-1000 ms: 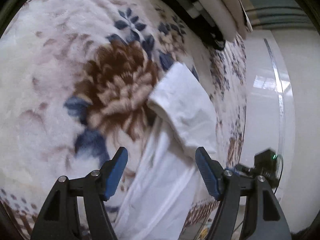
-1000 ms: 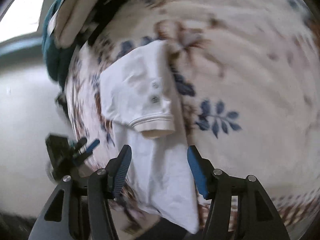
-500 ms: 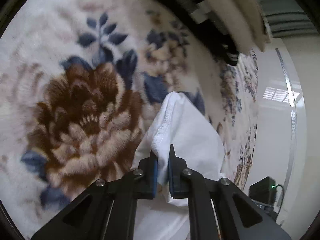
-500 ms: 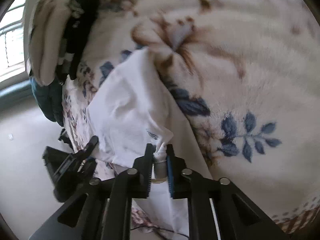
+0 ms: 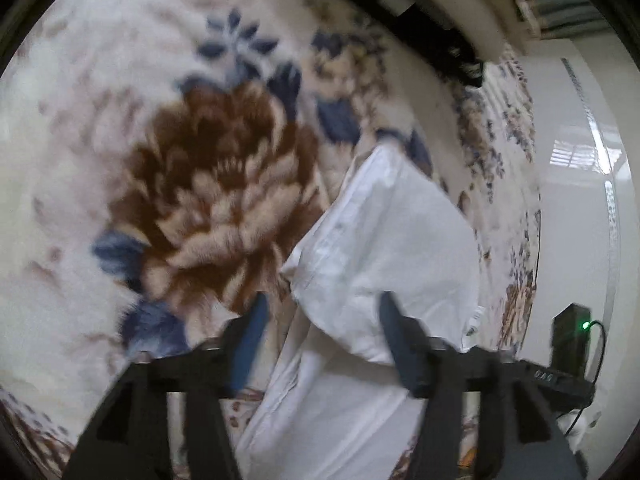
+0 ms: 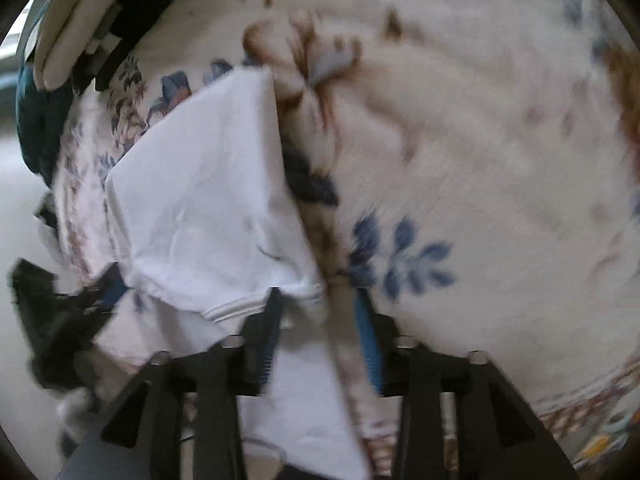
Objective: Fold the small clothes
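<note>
A small white shirt point(image 5: 384, 248) lies folded on a floral fleece blanket point(image 5: 120, 128), near the bed's edge. Its upper part is doubled over the lower part. My left gripper point(image 5: 320, 328) is open, its blue-padded jaws spread either side of the fold's near edge, holding nothing. In the right wrist view the same shirt point(image 6: 200, 200) shows a ribbed cuff at the fold's near edge. My right gripper point(image 6: 320, 328) is open around that edge, empty. The left gripper also shows in the right wrist view point(image 6: 64, 320), at the far left.
A pile of folded black, cream and teal clothes point(image 6: 80, 32) lies at the far end of the bed point(image 5: 420, 12). The blanket's edge point(image 5: 528, 240) drops to a pale glossy floor point(image 5: 580, 200). A black device with a green light point(image 5: 570, 336) stands on the floor.
Both grippers were shut on the shirt's edges half a second ago and have opened, letting the fabric go. The folded-over part now lies flat on the lower part.
</note>
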Demonstrator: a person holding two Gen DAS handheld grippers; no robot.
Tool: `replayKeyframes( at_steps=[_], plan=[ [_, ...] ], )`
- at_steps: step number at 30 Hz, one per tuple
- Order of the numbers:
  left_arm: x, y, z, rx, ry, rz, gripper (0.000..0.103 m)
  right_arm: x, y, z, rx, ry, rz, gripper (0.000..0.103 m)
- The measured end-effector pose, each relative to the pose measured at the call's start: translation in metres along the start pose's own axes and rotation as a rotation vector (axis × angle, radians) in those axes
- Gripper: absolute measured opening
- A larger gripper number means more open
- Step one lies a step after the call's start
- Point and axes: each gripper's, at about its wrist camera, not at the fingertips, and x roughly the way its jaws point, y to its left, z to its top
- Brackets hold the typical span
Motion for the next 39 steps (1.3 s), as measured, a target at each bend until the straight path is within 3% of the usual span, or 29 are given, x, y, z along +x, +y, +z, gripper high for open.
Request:
replayKeyframes(
  at_steps=[2,4,8,10,13,16,20,24,29,31,35,39],
  plan=[
    [-0.008,-0.011,0.002,0.051,-0.037,-0.015,0.058,-0.02,0.009,0.002,-0.036,-0.09,-0.023,0.045],
    [-0.007,-0.024,0.006,0.11,-0.056,-0.041,0.058,-0.031,0.019,0.005,-0.042,-0.146,0.041,0.045],
    [0.021,-0.04,0.007,0.17,-0.024,-0.001,0.058,-0.014,0.034,0.012,-0.046,-0.121,0.177,0.045],
    [0.039,-0.042,0.001,0.2,0.006,0.063,0.058,0.004,0.037,0.013,-0.04,-0.088,0.151,0.045],
    [0.061,-0.035,-0.009,0.212,0.062,0.114,0.058,0.026,0.035,0.011,-0.046,-0.06,0.018,0.045],
    [0.061,-0.03,-0.012,0.215,0.072,0.101,0.058,0.032,0.038,0.011,-0.066,-0.054,-0.05,0.045],
    [0.03,-0.026,-0.012,0.179,0.049,0.031,0.058,0.016,0.042,0.006,-0.052,-0.074,-0.04,0.045],
    [-0.017,-0.017,-0.029,0.158,0.023,-0.031,0.058,-0.008,0.03,-0.021,-0.028,-0.054,0.028,0.046],
    [-0.057,0.022,-0.091,0.041,0.066,-0.077,0.068,-0.021,0.011,-0.076,-0.032,0.002,0.063,0.05],
    [-0.056,0.035,-0.115,-0.012,0.102,-0.087,0.069,-0.017,0.002,-0.104,-0.04,0.046,0.066,0.05],
    [-0.041,0.068,-0.173,-0.094,0.193,-0.03,0.069,0.003,-0.03,-0.16,-0.021,0.139,0.056,0.05],
    [-0.013,0.086,-0.206,-0.112,0.271,-0.002,0.069,0.037,-0.053,-0.203,0.021,0.226,0.083,0.05]
  ],
)
